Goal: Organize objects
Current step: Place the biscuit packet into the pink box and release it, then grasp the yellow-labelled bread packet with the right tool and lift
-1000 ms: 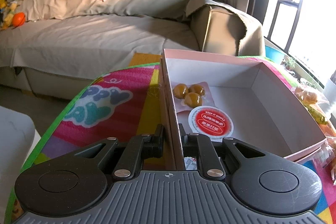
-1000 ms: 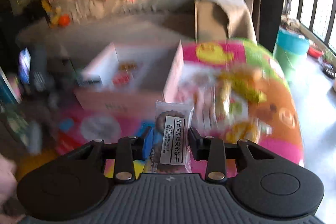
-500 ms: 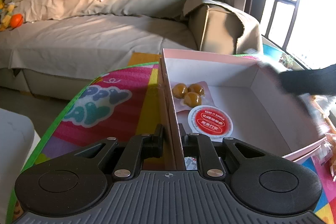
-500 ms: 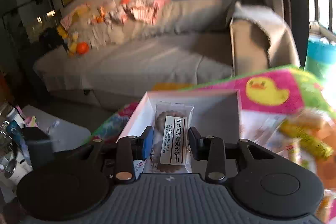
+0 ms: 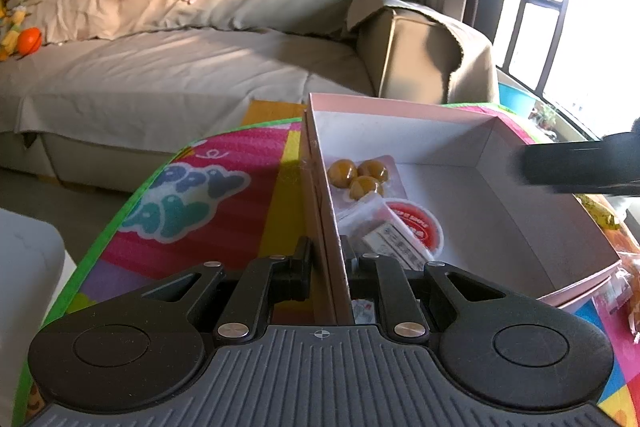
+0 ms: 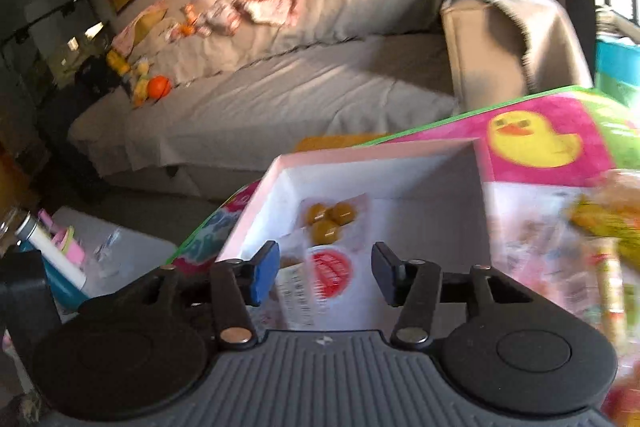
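Observation:
A pink box (image 5: 484, 147) with a white inside stands on the colourful play mat. My left gripper (image 5: 327, 259) is shut on the box's left wall. Inside lie a pack of three yellow balls (image 5: 360, 175), a round red-labelled packet (image 5: 416, 223) and a clear cookie packet (image 5: 384, 235) partly over it. My right gripper (image 6: 325, 269) hovers over the box (image 6: 460, 155) with its jaws opening. The cookie packet (image 6: 294, 287) lies loose below them, free of the pads. In the left wrist view the right gripper (image 5: 580, 167) shows as a dark blur at the right.
Several loose snack packs (image 6: 604, 219) lie on the mat (image 5: 208, 195) right of the box. A grey sofa (image 5: 160, 67) with clothes and toys stands behind. A white surface with a tube and cup (image 6: 52, 255) sits low at the left.
My right gripper swung in over the box, opened its jaws and let go of the cookie packet, which now lies in the box. The left gripper kept its hold on the wall.

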